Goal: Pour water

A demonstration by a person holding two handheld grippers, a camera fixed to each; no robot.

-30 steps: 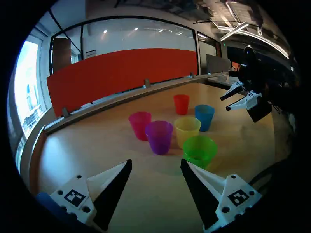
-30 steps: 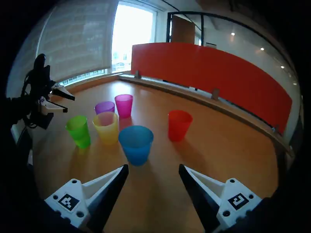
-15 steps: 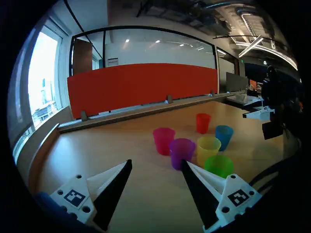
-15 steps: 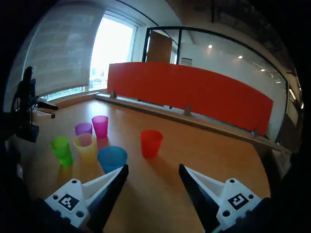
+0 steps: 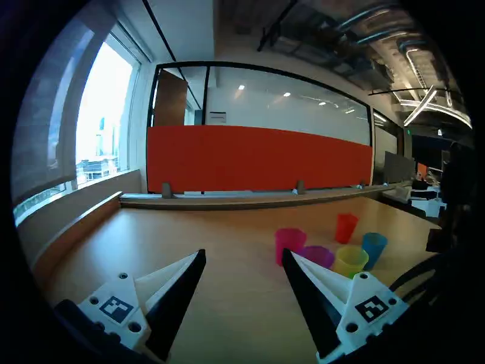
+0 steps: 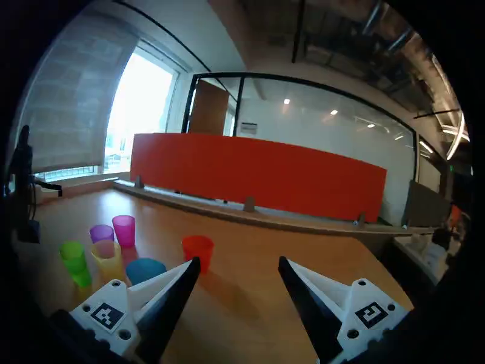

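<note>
Currently you hold the left gripper (image 5: pixel 243 252) and right gripper (image 6: pixel 238 259) spread open and empty, aimed low across the bench (image 5: pixel 230 224). The cluster of cups (image 6: pixel 108 258) stands on it between your hands, red cup (image 6: pixel 197 250) slightly apart, probably bunched so pouring needs short reaches.

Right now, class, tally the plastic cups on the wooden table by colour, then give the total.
red cup: 1
blue cup: 1
yellow cup: 1
green cup: 1
purple cup: 1
pink cup: 1
Total: 6 cups
</note>
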